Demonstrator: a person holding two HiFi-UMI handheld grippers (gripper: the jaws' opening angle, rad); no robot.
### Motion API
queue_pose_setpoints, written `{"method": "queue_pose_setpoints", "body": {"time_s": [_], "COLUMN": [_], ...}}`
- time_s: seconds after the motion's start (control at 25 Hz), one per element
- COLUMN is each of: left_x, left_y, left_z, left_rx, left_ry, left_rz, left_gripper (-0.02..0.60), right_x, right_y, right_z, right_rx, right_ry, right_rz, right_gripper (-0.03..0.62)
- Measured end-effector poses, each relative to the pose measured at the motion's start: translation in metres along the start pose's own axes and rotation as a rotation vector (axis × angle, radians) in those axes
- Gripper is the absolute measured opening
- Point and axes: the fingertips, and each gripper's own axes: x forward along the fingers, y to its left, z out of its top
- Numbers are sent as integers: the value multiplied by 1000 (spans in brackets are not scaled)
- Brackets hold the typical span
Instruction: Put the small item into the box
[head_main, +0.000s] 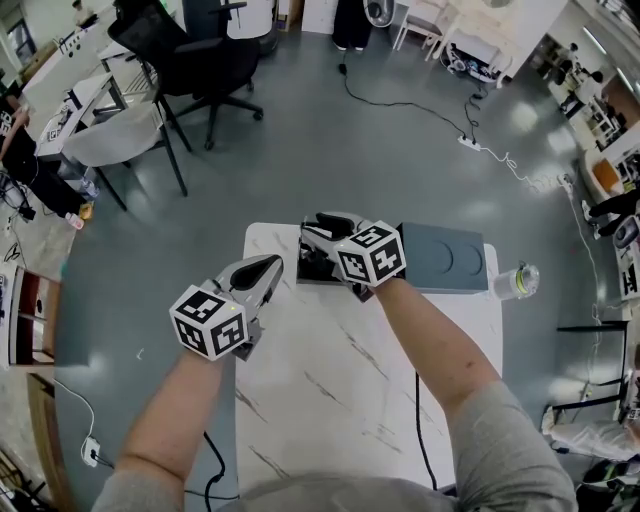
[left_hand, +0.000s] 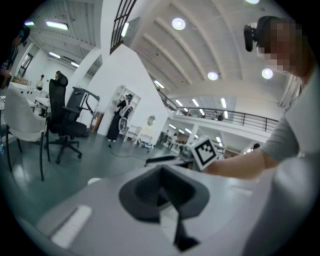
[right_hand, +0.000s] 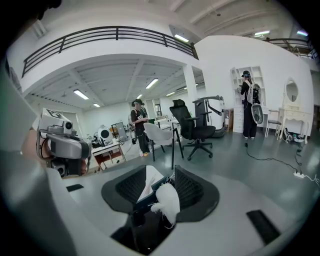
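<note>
Count: two grippers, one box, one small item, one bottle, two chairs.

Left gripper (head_main: 265, 268): above the left part of the white marble bench (head_main: 340, 400). Well apart from the box. In the left gripper view the left gripper (left_hand: 161, 192) has its jaws drawn together with nothing between them.

Right gripper (head_main: 318, 238): reaches over the far end of the bench, directly above the box (head_main: 312, 268). In the right gripper view the right gripper (right_hand: 161, 196) has its jaws clamped on the small item (right_hand: 167, 200), a white fluffy tuft with loose threads trailing from it.

The small item sits at the jaw tips, just above a dark blue edge of the box, with the dark opening below it. Cannot tell whether it is lower than the rim. It is not visible from the head view, where the gripper covers it.

The box is dark and open on top. Its contents are hidden in shadow, apart from something pale behind the item that is too unclear to name.

Grey slab (head_main: 445, 258): flat, with a curved notch mark. It touches the box's right side. Cannot tell whether the two are joined.

Bottle (head_main: 516, 281): clear plastic, at the bench's right edge beside the slab.

On the floor beyond are a black office chair (head_main: 200, 60) and a white chair (head_main: 115, 140).
</note>
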Motion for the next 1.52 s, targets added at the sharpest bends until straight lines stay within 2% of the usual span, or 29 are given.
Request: {"method": "queue_pose_setpoints", "body": {"time_s": [0.36, 0.84, 1.52], "left_x": [-7, -28, -93], "left_y": [-6, -19, -40], "left_z": [11, 30, 67], "left_rx": [12, 23, 34], "left_ry": [-17, -36, -63], "left_rz": [0, 9, -33], "left_gripper": [6, 6, 6], "right_x": [-16, -49, -97], "right_y": [-1, -1, 45], "right_z": [5, 21, 43], "right_rx": [23, 109, 160], "right_ry": [-10, -49, -80], "right_rz": [-25, -65, -131], "right_gripper": [173, 173, 173]}}
